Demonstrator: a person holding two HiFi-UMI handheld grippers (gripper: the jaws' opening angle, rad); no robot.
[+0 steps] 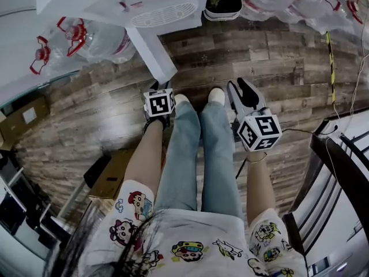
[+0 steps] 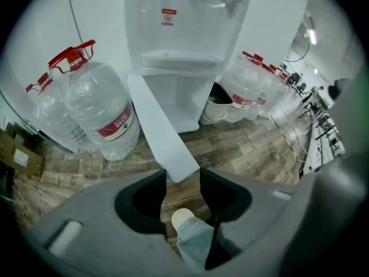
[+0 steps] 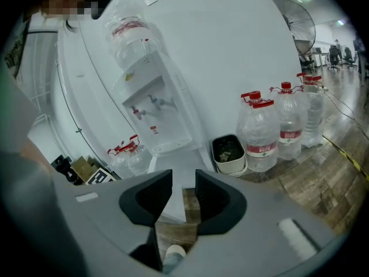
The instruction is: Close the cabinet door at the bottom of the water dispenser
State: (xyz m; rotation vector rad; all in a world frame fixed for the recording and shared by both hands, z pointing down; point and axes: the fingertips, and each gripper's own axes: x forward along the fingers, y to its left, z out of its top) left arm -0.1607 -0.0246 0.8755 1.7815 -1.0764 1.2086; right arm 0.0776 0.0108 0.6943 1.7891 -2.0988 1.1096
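The white water dispenser [image 2: 184, 45] stands against the wall. Its bottom cabinet door [image 2: 161, 128] is swung wide open and juts out over the wood floor. In the head view the door [image 1: 151, 53] points at my legs. My left gripper [image 2: 183, 180] is open and points steeply down, with the door's free corner just ahead of its tips and no pad pressing on it. In the head view this left gripper [image 1: 159, 88] sits right at the door's end. My right gripper [image 1: 242, 91] is open and holds nothing. The right gripper [image 3: 184, 186] looks toward the dispenser [image 3: 155, 120] and door [image 3: 173, 178].
Large water bottles with red caps stand on both sides of the dispenser [image 1: 86, 39] [image 3: 262, 134]. A small waste bin [image 1: 223, 2] sits to its right. Cardboard boxes [image 1: 23, 117] lie at the left, and cables and striped tape [image 1: 330, 62] at the right. My feet [image 1: 216, 95] are close to the door.
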